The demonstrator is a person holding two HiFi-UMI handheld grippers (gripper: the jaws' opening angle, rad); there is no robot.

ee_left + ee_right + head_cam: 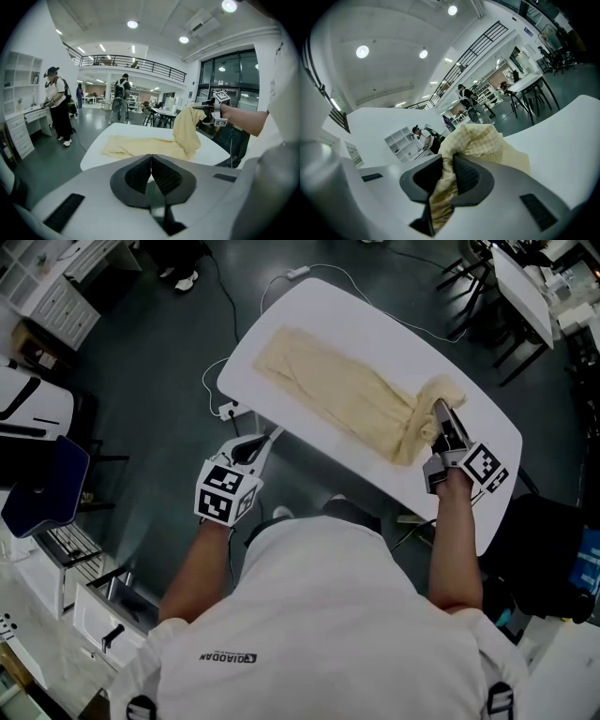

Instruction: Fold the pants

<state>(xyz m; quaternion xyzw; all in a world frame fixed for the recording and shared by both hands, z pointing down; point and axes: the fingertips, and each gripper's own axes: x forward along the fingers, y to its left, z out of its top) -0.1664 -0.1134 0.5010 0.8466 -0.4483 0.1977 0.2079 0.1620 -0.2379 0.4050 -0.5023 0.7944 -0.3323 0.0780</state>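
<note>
Mostly flat, the cream pants (347,395) bunch upward where right tongs (439,412) pinch them (left tongs (151,158) closed, empty).

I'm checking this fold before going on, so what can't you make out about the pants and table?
Which end of the pants is gripped: crumpled in the right gripper, every view.
Flat part of the pants, right gripper view: behind the lifted bunch and the gripper's body.
Legs of the table, head view: under its top.
Part of the table's near edge, head view: behind the person's right arm.
</note>
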